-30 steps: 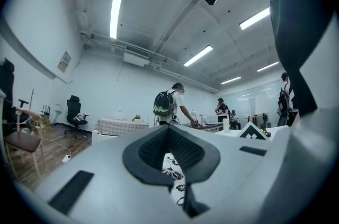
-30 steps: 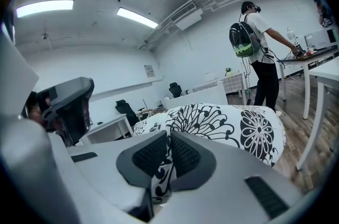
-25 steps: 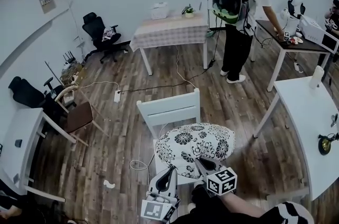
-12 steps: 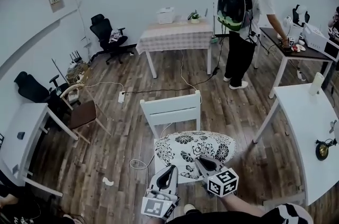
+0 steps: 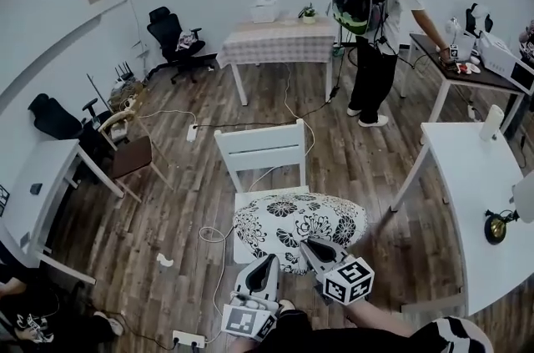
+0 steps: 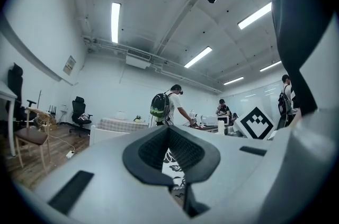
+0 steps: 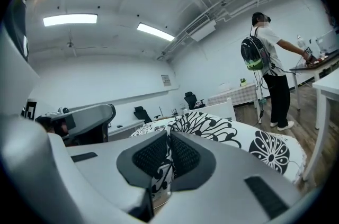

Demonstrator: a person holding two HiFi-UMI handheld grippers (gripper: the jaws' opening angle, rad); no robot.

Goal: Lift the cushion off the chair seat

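The black-and-white floral cushion (image 5: 300,222) hangs between my two grippers, above the front of the white chair (image 5: 259,149). A strip of the white seat (image 5: 250,199) shows beyond the cushion's far edge. In the head view my left gripper (image 5: 269,261) is shut on the cushion's near edge at the left. My right gripper (image 5: 307,245) is shut on the same edge at the right. In the left gripper view the gripper (image 6: 169,138) pinches patterned fabric (image 6: 174,170). In the right gripper view the cushion (image 7: 233,130) spreads out ahead of the shut gripper (image 7: 168,150).
A person with a dark backpack (image 5: 375,26) stands at a desk at the back right. A white table (image 5: 484,201) stands close on the right and a cloth-covered table (image 5: 279,38) behind the chair. A wooden chair (image 5: 129,159), cables and a power strip (image 5: 188,339) are on the left.
Both grippers have drawn back towards me with the cushion, which has slid off the seat's far part and risen a little. The chair has stayed where it was.
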